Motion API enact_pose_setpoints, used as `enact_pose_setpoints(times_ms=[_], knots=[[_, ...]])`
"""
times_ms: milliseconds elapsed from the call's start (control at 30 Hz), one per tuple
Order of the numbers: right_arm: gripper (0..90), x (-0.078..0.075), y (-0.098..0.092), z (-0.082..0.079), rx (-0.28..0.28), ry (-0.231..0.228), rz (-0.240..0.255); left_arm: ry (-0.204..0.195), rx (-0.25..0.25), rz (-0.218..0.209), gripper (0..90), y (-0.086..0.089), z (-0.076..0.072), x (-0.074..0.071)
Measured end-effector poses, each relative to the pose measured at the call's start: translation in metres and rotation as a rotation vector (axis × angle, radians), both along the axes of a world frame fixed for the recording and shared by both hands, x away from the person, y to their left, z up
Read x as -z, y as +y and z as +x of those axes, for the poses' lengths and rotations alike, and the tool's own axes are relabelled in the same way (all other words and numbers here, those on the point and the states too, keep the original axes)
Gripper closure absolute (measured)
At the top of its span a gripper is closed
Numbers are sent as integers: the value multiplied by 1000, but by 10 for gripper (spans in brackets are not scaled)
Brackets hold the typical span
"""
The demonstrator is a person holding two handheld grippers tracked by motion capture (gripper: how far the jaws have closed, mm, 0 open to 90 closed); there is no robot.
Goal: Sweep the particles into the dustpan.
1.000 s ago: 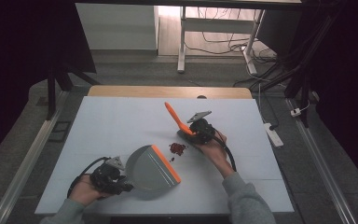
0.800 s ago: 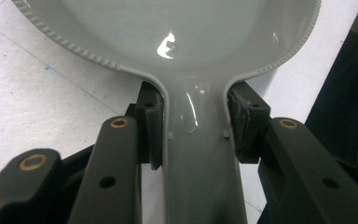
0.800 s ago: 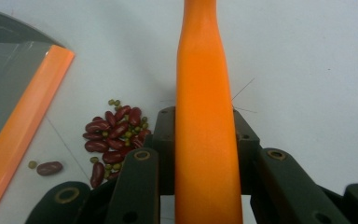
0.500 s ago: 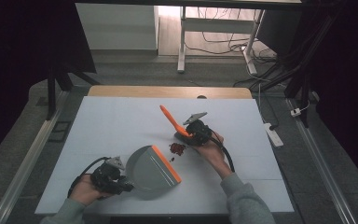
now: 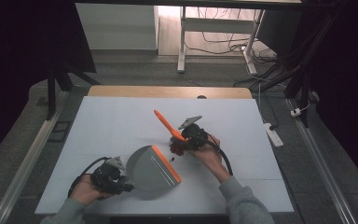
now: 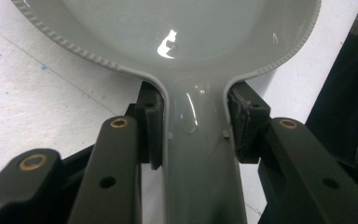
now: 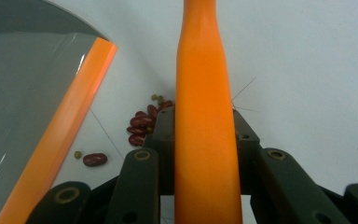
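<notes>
A grey dustpan (image 5: 149,169) with an orange lip (image 5: 166,164) lies on the white table (image 5: 112,123) at the near left. My left gripper (image 5: 121,183) is shut on its handle (image 6: 196,158), with both pads (image 6: 150,126) pressed against the sides. My right gripper (image 5: 187,138) is shut on the orange handle of a brush (image 5: 164,122) that slants up and to the left. A small heap of red beans (image 5: 176,147) sits just under that gripper, beside the pan's lip. In the right gripper view the handle (image 7: 205,93) rises between the jaws, with the beans (image 7: 144,123) and one stray bean (image 7: 94,159) beside the lip (image 7: 60,126).
A white power strip (image 5: 272,134) lies off the table's right edge. A wooden strip (image 5: 168,91) borders the far edge. Metal rails (image 5: 32,154) run along both sides of the table. Table legs and cables (image 5: 223,42) stand on the floor beyond.
My right gripper has shifted a little left and nearer with the brush, closing in on the beans and the pan's lip. The left gripper and dustpan have stayed put.
</notes>
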State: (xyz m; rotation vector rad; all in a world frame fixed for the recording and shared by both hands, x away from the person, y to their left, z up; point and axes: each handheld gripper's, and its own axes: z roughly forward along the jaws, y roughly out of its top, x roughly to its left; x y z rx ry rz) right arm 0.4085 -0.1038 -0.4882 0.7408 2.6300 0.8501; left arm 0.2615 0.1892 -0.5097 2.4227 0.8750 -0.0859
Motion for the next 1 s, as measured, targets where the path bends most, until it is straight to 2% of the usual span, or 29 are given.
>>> enact_pose_setpoints(times_ms=[167, 267, 733, 800, 933, 1000], knots=[[709, 1, 4, -6, -10, 2, 9, 0, 0, 0, 618, 0, 0, 0], [709, 2, 6, -8, -18, 13, 30, -1, -4, -1, 618, -1, 0, 0], [709, 3, 15, -18, -16, 8, 35, -1, -4, 1, 618, -1, 0, 1], [709, 3, 16, -20, -26, 13, 44, -1, -4, 0, 618, -1, 0, 1], [709, 3, 22, -25, -52, 1, 31, -1, -4, 1, 618, -1, 0, 1], [709, 4, 25, -28, -59, 17, 45, -1, -4, 0, 618, -1, 0, 1]])
